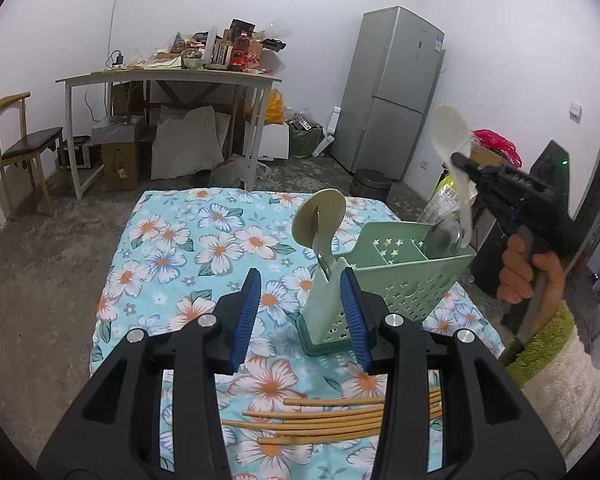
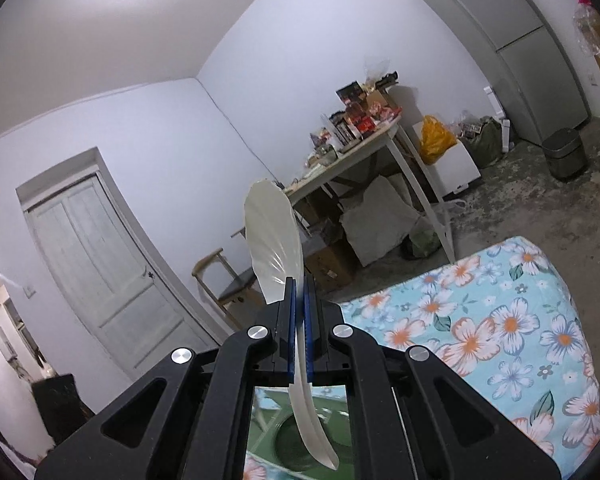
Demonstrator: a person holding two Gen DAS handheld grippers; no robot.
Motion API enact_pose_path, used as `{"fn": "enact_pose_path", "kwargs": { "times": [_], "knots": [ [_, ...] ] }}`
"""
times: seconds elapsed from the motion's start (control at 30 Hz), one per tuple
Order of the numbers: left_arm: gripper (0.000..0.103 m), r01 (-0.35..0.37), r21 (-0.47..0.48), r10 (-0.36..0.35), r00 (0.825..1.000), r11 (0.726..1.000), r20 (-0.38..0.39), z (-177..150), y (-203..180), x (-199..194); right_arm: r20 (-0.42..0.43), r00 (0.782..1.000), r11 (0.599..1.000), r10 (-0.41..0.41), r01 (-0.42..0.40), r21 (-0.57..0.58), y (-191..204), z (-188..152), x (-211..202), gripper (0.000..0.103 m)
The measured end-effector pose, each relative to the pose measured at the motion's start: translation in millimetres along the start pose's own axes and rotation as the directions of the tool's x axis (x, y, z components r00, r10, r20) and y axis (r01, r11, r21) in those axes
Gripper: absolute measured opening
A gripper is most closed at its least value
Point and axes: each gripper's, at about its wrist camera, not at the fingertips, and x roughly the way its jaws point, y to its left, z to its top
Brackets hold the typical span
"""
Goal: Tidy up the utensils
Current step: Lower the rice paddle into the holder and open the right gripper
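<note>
Our right gripper (image 2: 299, 284) pinches the white rice paddle (image 2: 274, 240) above the green caddy's (image 1: 416, 276) two-o'clock rim, while our left gripper (image 1: 300, 280) stands spread, clear tablecloth (image 1: 180, 248) at ten o'clock.

No legible text (labels blurred)

Both wrist views over floral table (image 1: 172, 240) (close)

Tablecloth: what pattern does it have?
Light blue tablecloth with white-and-orange flowers and green leaves; clearest in the left wrist view.
</note>
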Motion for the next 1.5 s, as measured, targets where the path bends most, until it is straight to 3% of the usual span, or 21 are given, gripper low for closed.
{"fn": "enact_pose_path", "kwargs": {
  "times": [0.6,1.17,1.5],
  "knots": [
    [0.039,0.0,-0.015,-0.001,0.999,1.0,-0.038,-4,1,9,-0.084,0.996,0.999,-0.021,0.017,-0.042,-20,-29,19,0.004],
    [0.042,0.016,-0.022,-0.017,0.999,1.0,-0.051,-9,0,14,-0.108,0.993,0.996,-0.05,0.042,-0.075,-13,-39,-3,0.005],
    [0.045,0.034,-0.016,-0.035,0.998,0.999,-0.059,-15,-4,18,-0.083,0.996,0.999,-0.016,0.014,-0.029,-12,-36,-30,0.009]
  ]
}}
